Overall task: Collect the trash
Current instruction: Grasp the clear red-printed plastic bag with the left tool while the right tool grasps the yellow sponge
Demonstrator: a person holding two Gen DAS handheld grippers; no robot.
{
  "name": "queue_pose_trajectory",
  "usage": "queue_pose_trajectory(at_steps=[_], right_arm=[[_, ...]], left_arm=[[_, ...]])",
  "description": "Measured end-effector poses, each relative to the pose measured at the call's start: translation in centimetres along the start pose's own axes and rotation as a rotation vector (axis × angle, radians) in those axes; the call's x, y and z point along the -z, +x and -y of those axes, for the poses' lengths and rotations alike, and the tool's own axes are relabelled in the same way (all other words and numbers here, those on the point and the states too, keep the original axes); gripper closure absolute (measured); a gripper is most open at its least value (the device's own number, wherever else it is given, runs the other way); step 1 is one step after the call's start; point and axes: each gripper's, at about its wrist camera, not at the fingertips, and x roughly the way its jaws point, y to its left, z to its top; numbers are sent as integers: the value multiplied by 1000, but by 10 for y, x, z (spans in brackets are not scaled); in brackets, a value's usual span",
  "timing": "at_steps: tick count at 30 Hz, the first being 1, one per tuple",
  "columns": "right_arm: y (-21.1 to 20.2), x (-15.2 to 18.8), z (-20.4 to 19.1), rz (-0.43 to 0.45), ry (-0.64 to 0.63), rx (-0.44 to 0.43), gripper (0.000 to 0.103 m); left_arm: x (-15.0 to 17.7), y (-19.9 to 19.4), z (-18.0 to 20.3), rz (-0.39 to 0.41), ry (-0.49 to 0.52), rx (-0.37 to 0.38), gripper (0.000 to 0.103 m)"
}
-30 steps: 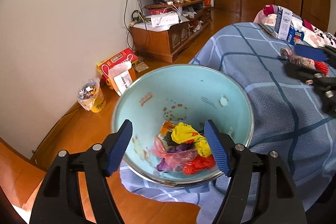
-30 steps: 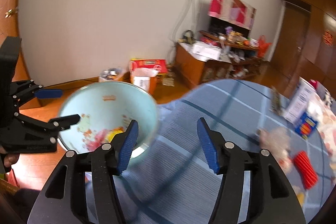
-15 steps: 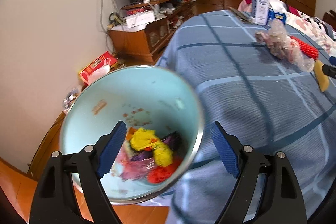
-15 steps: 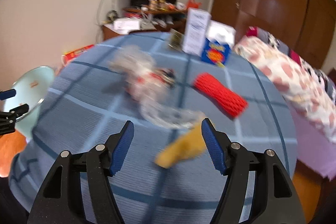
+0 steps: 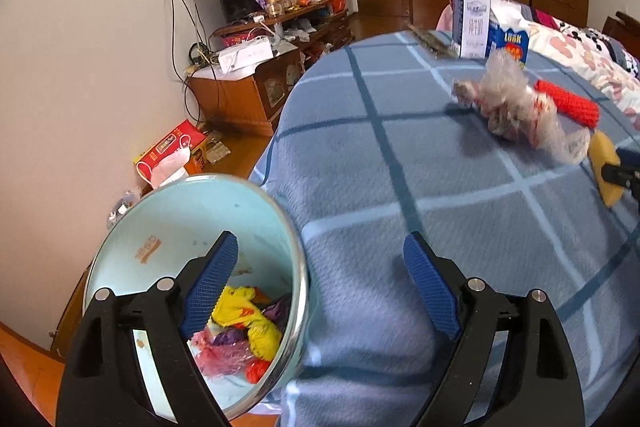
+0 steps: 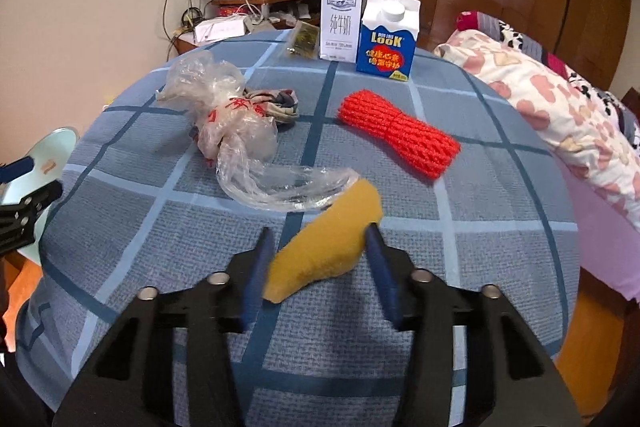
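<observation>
The right gripper (image 6: 318, 259) points down at the blue checked blanket (image 6: 360, 327), and its jaws are closing with a yellow sponge-like scrap (image 6: 324, 247) lying between them. The right pad seems to meet the scrap's edge, while on the left side contact cannot be told through the blur, so the scrap does not look firmly clamped. Just beyond the scrap lies a crumpled clear plastic bag (image 6: 232, 131) with red print, its tail curling toward the scrap's far end. Beside the bag, to the right, rests a red foam net sleeve (image 6: 398, 133). Farther back stand a white milk carton (image 6: 341, 23) and a blue carton (image 6: 387, 37), side by side.

The left gripper (image 5: 320, 283) is spread wide, its jaws opening, with nothing between them. Its left finger (image 5: 210, 277) hangs over a pale blue bin (image 5: 192, 211) that sits against the blanket's edge and holds yellow, pink and red wrappers (image 5: 240, 331). Across the blanket, the same plastic bag and yellow scrap lie well apart from the bin.
</observation>
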Motion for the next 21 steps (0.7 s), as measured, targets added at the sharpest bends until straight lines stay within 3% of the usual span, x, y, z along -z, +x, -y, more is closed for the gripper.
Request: queue_pose_trajectory(at_steps=[6, 21], right_arm=[[-12, 2, 7, 33, -5, -19, 76], [-28, 3, 63, 124, 54, 49, 77]], left_arm=[[-18, -7, 26, 31, 23, 39, 20], [-58, -3, 127, 62, 132, 126, 21]])
